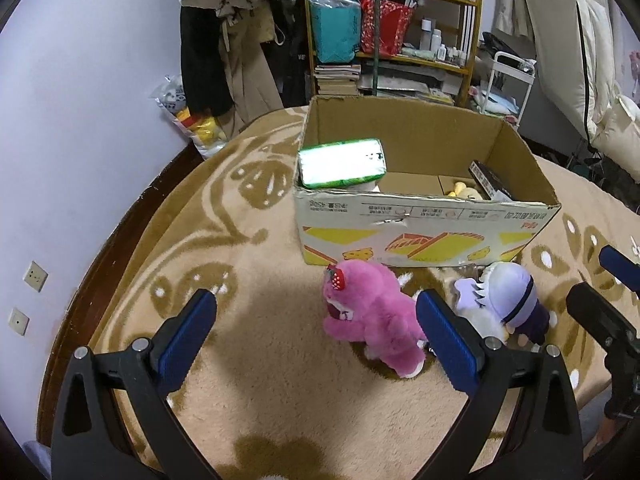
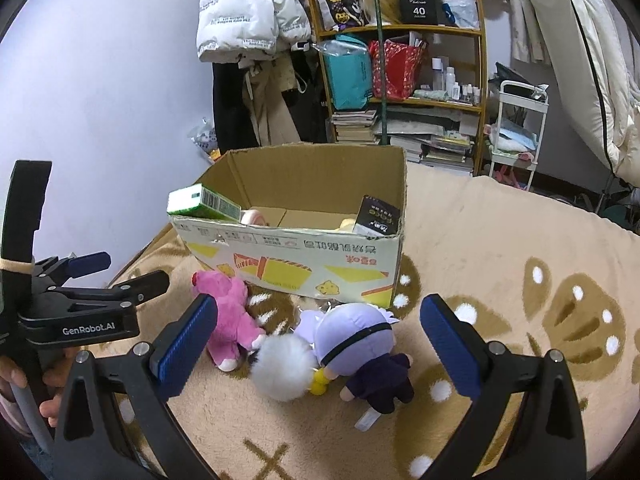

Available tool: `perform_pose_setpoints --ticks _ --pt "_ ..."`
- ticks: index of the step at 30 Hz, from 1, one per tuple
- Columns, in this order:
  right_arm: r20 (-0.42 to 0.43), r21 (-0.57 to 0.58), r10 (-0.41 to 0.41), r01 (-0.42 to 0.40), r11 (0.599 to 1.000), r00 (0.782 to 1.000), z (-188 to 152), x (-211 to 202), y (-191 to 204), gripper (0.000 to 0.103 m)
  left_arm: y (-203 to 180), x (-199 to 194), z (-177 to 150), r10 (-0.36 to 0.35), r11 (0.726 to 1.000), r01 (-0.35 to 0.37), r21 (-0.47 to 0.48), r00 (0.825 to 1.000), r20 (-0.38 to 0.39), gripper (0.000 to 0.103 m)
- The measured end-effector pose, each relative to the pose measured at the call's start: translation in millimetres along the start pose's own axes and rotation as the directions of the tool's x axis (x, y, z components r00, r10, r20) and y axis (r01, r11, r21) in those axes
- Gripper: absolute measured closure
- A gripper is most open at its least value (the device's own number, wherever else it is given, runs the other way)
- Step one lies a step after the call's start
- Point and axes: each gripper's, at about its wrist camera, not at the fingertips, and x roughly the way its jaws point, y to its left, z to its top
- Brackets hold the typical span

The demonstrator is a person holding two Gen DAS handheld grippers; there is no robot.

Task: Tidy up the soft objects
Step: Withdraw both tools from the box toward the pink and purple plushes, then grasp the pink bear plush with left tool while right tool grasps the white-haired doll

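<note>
A pink plush bear lies on the beige blanket just in front of an open cardboard box. Beside it lies a doll with a lavender head and dark clothes, and against that a white fluffy ball. My left gripper hovers open above the blanket, the bear between its fingertips. My right gripper is open over the doll and fluffy ball. The left gripper also shows at the left edge of the right wrist view.
Inside the box lean a green carton and a dark packet, with something yellow at the bottom. Behind stand a cluttered wooden shelf, hanging coats and a white cart. A hand holds the left gripper.
</note>
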Motion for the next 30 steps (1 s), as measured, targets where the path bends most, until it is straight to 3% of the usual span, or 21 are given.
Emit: perform_pose_setpoints --ticks 13,17,20,25,30 --pt "-0.100 -0.049 0.001 -0.006 0.999 0.995 -7.5 38.2 13.4 0.000 -4.5 40.8 2.8 -0.045 0.999 0.043 -0.021 0.995 -0.094 0.004" --pt "-0.134 -0.062 0.007 -0.015 0.998 0.991 -11.5 48.6 17.7 0.000 -4.2 54.8 2.7 -0.071 0.997 0.066 -0.041 0.988 -0.134 0.004" --pt "-0.182 -0.075 0.013 -0.027 0.997 0.983 -15.4 58.6 21.8 0.008 -3.4 66.0 1.8 -0.096 0.994 0.086 -0.067 0.982 -0.165 0.004" --pt "-0.251 -0.068 0.005 -0.023 0.997 0.968 -23.9 73.2 22.4 0.008 -3.7 77.9 -2.2 -0.126 0.989 0.108 -0.097 0.972 -0.200 0.004" --pt "-0.255 -0.074 -0.002 -0.018 0.997 0.967 -25.4 74.5 21.3 0.008 -6.4 89.2 -4.5 -0.137 0.988 0.117 -0.099 0.964 -0.227 0.004"
